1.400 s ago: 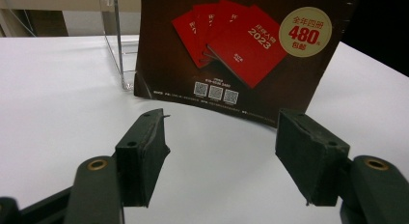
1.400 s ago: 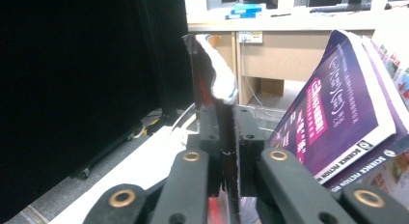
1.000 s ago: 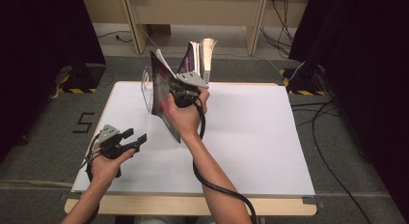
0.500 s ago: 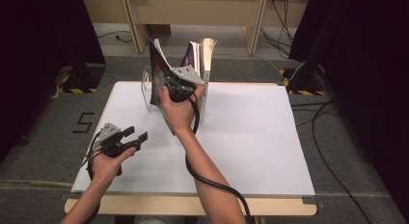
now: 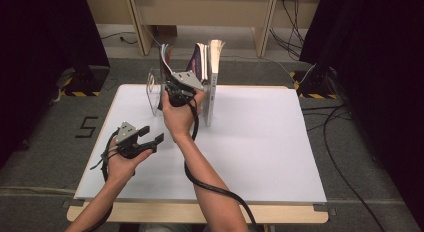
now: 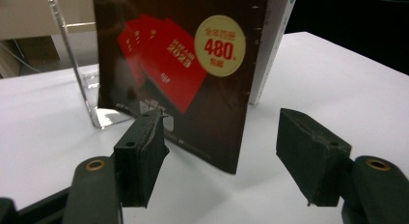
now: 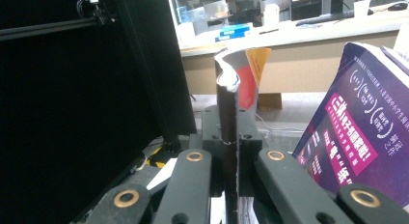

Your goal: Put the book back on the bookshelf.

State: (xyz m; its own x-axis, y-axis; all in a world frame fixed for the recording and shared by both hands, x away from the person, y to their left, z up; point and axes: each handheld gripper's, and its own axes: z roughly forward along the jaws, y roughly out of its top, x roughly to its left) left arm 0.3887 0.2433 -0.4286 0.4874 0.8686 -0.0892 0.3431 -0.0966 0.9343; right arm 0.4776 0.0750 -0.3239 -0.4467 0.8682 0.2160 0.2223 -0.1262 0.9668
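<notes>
A: Dark book (image 7: 226, 122), edge-on between our right gripper's (image 5: 176, 92) clamped jaws, stands at the clear stand (image 5: 152, 87); its top is cut off.

B: Our left gripper (image 5: 150, 134) hovers wide open, empty, over the table (image 5: 260, 142).

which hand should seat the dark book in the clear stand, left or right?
Right. The right gripper is clamped on the thin dark-brown book with red cover art, upright beside the clear acrylic stand. The left gripper sits open nearer the table's front edge, holding nothing.
</notes>
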